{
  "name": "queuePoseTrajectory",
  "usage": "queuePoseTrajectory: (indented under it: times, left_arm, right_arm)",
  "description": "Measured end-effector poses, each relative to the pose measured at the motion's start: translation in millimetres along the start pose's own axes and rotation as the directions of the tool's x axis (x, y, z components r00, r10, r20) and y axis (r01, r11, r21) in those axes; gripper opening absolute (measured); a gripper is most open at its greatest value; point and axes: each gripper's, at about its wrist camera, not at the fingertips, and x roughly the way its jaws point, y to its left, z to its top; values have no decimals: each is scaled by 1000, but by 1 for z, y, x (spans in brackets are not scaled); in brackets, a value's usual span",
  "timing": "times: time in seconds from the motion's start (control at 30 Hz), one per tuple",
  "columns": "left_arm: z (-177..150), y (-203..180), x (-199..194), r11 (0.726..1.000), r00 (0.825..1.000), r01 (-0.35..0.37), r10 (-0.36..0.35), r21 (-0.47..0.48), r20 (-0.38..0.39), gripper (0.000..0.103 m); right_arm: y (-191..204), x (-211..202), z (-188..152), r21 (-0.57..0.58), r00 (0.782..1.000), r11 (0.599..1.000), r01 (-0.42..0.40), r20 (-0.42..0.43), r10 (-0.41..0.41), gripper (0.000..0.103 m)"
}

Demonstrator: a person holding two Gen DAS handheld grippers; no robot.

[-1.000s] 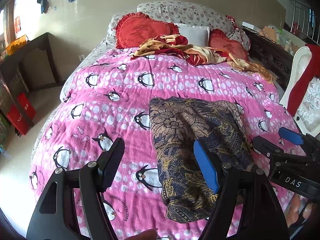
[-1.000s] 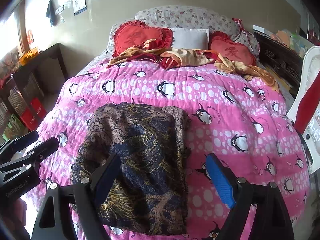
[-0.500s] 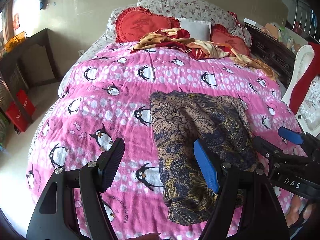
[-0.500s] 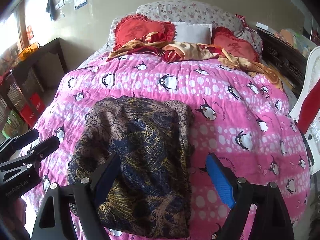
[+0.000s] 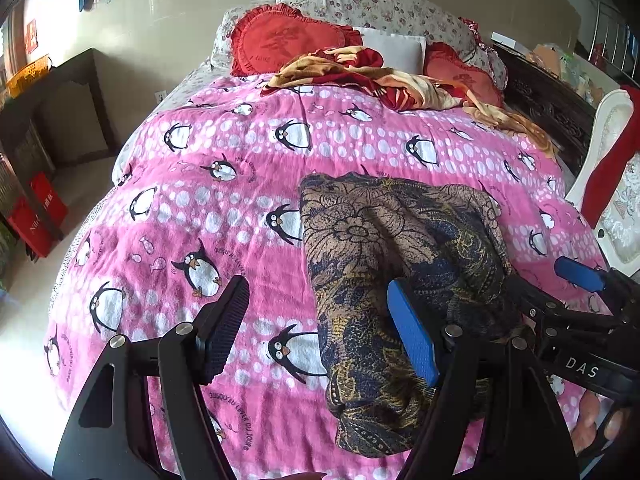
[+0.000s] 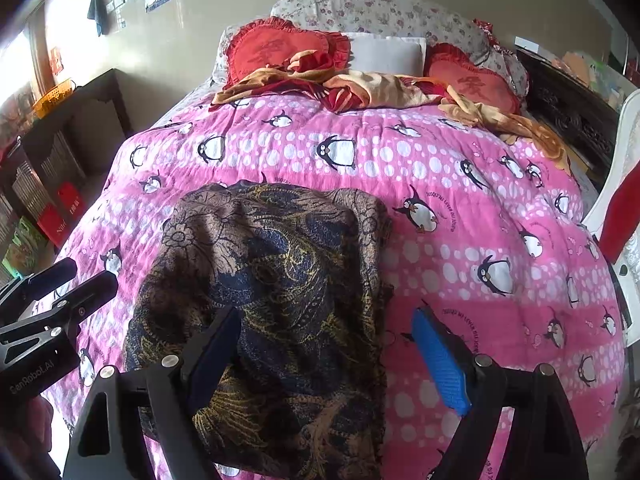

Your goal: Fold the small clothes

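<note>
A dark brown, navy and gold patterned garment [image 5: 392, 272] lies folded in a rough rectangle on the pink penguin blanket [image 5: 224, 200]. It also shows in the right wrist view [image 6: 276, 292]. My left gripper [image 5: 320, 328] is open and empty, above the garment's left edge near the foot of the bed. My right gripper [image 6: 328, 356] is open and empty, above the garment's near right part. Each gripper shows at the edge of the other's view: the right gripper [image 5: 552, 284] and the left gripper [image 6: 68, 284].
Red heart cushions [image 6: 280, 48], a white pillow [image 6: 386, 54] and a crumpled red and yellow cloth [image 6: 360, 92] lie at the head of the bed. A dark shelf [image 6: 60, 140] stands on the left, a white chair [image 6: 624, 168] on the right.
Both grippers have drawn back and risen a little, so the garment sits slightly lower and farther in view. The garment has not moved. Both stay open.
</note>
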Motion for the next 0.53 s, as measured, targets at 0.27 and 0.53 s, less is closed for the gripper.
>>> queuePoseTrajectory:
  times: [0.27,0.53]
  left_arm:
    - [-2,-1,6,1000,1000,1,-1,-6,-13,73]
    - [-1,3,18,1000,1000,13,-13,-2,-20,73]
  right_arm:
    - [0,8,0,2,1000,1000,-2,-17,2,85]
    - [-8,21,-2,10,999,1000,-20,-46,20,85]
